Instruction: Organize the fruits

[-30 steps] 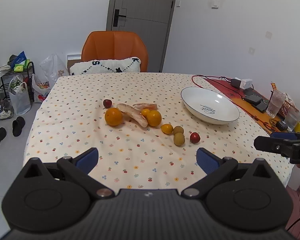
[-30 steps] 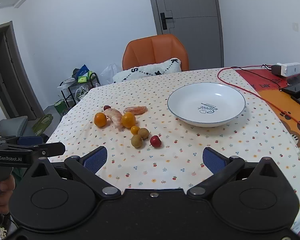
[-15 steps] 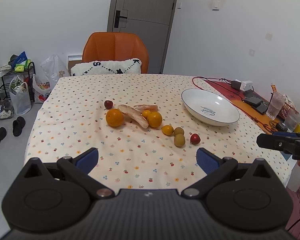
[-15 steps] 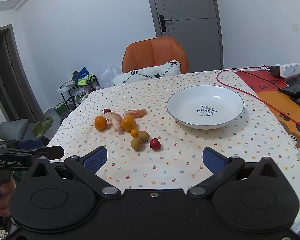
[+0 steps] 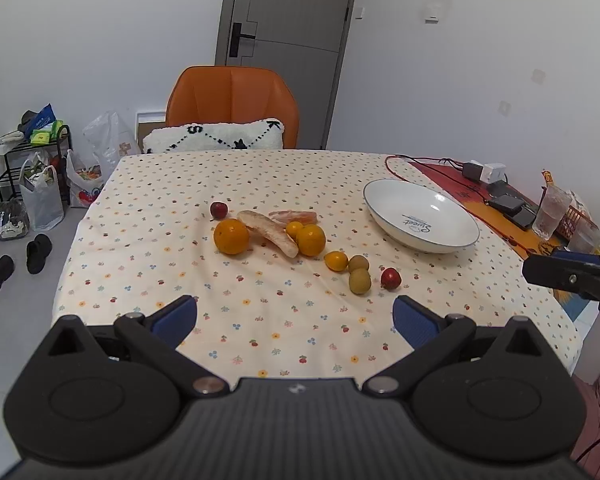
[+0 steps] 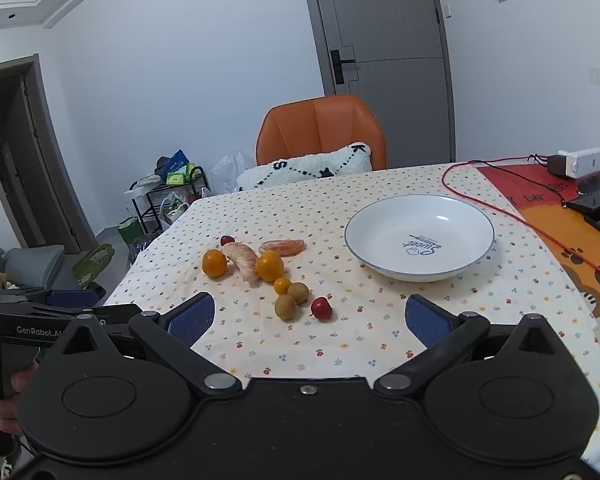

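Note:
Several fruits lie loose on the dotted tablecloth: two oranges (image 5: 231,236) (image 5: 311,240), peeled citrus segments (image 5: 272,233), a small yellow fruit (image 5: 336,261), two green-brown fruits (image 5: 359,281) and two red fruits (image 5: 391,278) (image 5: 219,209). An empty white bowl (image 5: 452,240) (image 6: 476,256) stands to their right. My left gripper (image 5: 295,318) is open above the table's near edge, with nothing between its fingers. My right gripper (image 6: 310,320) is open too, held short of the red fruit (image 6: 321,308) and green-brown fruits (image 6: 286,306).
An orange chair (image 5: 232,108) with a white cushion stands at the far side. Red cable (image 6: 500,204), chargers and phones (image 6: 592,200) lie on an orange mat at the right, beside plastic cups (image 5: 552,212). Bags, a rack and shoes (image 5: 20,256) are on the floor left.
Both grippers have drifted slightly, so the fruits and bowl sit a little higher and further off in the views. Nothing on the table moved; both stay open.

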Action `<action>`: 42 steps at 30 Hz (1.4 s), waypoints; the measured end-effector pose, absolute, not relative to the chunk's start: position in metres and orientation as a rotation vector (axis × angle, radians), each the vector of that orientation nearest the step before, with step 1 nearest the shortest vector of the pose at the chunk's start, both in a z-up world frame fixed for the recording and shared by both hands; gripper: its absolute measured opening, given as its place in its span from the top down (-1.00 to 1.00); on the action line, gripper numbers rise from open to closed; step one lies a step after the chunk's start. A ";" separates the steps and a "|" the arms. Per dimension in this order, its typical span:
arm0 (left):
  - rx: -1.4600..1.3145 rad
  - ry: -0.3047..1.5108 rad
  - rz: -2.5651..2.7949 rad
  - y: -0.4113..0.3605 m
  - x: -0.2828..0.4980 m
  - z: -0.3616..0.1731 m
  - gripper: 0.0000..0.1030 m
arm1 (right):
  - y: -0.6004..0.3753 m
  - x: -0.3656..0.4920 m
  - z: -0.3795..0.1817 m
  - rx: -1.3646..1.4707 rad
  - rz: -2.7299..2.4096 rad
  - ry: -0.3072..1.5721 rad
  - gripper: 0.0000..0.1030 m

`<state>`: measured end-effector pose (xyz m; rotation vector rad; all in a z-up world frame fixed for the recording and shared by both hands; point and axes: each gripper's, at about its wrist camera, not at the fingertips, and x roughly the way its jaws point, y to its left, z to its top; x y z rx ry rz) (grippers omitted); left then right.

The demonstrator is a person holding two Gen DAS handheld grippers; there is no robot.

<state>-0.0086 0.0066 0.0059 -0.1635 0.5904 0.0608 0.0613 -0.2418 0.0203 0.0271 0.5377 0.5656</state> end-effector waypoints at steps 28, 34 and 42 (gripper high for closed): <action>-0.142 0.587 0.048 0.002 0.006 0.006 -1.00 | -0.243 0.074 0.011 0.031 0.580 0.585 -1.00; -0.151 0.585 0.032 0.002 0.019 0.005 -1.00 | -0.240 0.085 0.008 0.029 0.600 0.590 -1.00; -0.156 0.585 0.010 0.001 0.037 -0.002 -0.96 | -0.237 0.099 0.001 0.019 0.626 0.582 -1.00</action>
